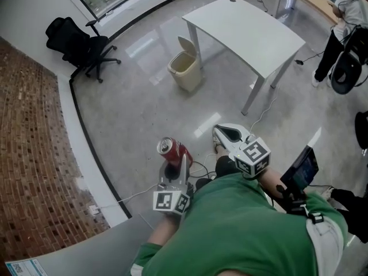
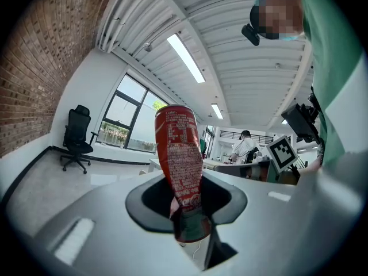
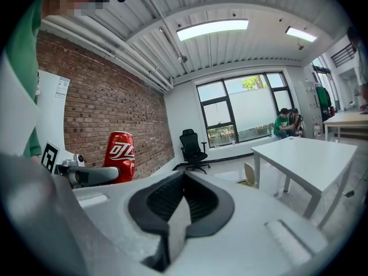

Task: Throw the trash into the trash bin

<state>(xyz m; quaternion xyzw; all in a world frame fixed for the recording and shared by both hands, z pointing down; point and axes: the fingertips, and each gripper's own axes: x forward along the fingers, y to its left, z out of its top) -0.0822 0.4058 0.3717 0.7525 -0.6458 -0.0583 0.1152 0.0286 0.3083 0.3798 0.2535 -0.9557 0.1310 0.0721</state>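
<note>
Between the jaws of the left gripper (image 2: 187,211) stands a red soda can (image 2: 179,154). The jaws are partly closed and clamp its dented lower end, and the can leans slightly, top up. Just to its right, the right gripper (image 3: 183,206) has its jaws brought together with nothing between them. In the head view both grippers are held side by side low in front of the person's green sleeve (image 1: 241,223), over the grey floor (image 1: 138,114).

Well ahead of them, the beige trash bin (image 1: 185,71) sits on the floor with its lid tipped up and its mouth open. Whether anything lies inside cannot be told. It stands just beside the near leg of a white table (image 1: 244,30), at that table's left corner.

Bare polished floor stretches between the grippers and the bin. On the left it is bounded by a dark skirting line along a brick wall (image 1: 29,154). A black office chair (image 1: 77,42) stands in the far left corner by the windows, well apart from the bin. A thin cable (image 1: 261,117) trails on the floor near the table's right legs.
</note>
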